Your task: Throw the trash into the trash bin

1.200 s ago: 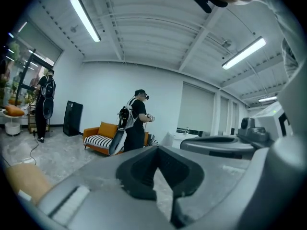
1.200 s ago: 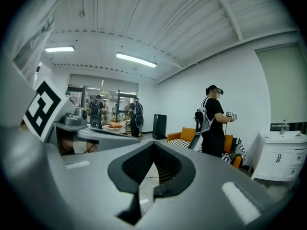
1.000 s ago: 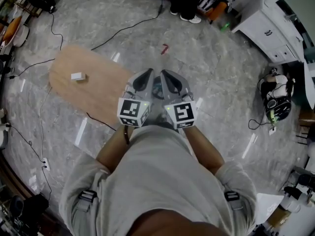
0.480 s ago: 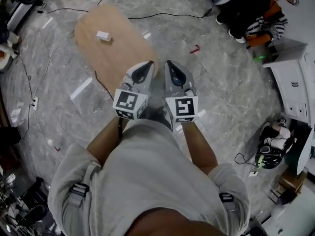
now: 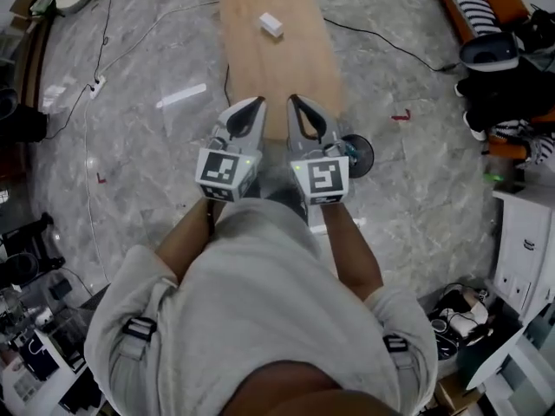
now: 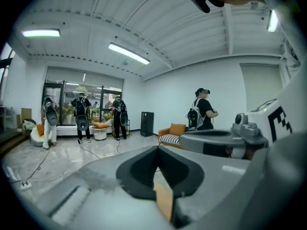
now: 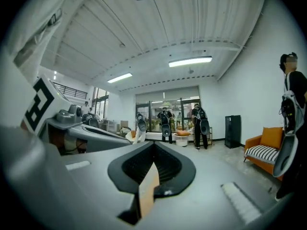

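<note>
Your left gripper (image 5: 254,104) and right gripper (image 5: 297,102) are side by side, both closed on nothing. The small white block of trash (image 5: 271,24) lies on the oval light-wood table (image 5: 299,76), now at 12 o'clock; a second ago it lay at 10.

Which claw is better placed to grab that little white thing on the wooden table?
Left, though only just. The left claw and right claw sit side by side, both shut and empty, at the wooden table's near end; the white piece lies slightly nearer the left one's line.
</note>
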Tool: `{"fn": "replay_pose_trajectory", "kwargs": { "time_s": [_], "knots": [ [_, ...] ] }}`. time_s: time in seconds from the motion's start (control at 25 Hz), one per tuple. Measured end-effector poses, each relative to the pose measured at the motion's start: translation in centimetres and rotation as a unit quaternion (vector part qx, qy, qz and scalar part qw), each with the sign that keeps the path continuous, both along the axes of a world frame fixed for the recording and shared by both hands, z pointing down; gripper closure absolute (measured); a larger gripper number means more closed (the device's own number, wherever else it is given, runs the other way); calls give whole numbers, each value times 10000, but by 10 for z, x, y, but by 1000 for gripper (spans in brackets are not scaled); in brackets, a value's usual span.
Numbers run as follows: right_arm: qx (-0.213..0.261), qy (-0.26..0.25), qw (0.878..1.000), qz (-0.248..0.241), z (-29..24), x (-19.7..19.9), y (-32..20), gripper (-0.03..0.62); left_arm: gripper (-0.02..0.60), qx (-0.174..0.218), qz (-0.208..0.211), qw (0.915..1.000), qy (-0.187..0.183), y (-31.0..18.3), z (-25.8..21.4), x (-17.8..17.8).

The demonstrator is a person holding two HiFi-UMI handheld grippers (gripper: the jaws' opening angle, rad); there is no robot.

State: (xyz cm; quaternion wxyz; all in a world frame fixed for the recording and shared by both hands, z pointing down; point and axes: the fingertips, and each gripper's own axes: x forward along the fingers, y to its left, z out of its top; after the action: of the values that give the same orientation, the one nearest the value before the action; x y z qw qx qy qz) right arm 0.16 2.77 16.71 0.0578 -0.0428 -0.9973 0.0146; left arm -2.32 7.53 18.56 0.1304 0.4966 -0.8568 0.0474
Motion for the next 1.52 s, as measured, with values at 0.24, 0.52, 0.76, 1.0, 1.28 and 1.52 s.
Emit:
{"fn": "replay_pose_trajectory", "kwargs": {
  "time_s": [0.24,0.52,0.76,1.0,1.28,1.52],
  "knots": [
    [297,178,9992,-221,-1,-25,50,586,563,280,-241,9993,85,51,-1,-25],
    [341,464,9969,-539,6,-93,143,586,563,712,-677,9950,178,146,-10,-108],
    [438,784,9932,-738,25,-154,207,586,563,827,-738,9928,453,207,4,-162],
    [631,937,9887,-986,35,-196,264,586,563,889,-1002,9885,706,271,20,-212],
    [658,1077,9851,-1168,45,-220,276,586,563,982,-1124,9848,893,286,36,-228],
    [564,967,9858,-1255,39,-249,282,586,563,866,-1045,9874,818,287,34,-247]
  ]
}}
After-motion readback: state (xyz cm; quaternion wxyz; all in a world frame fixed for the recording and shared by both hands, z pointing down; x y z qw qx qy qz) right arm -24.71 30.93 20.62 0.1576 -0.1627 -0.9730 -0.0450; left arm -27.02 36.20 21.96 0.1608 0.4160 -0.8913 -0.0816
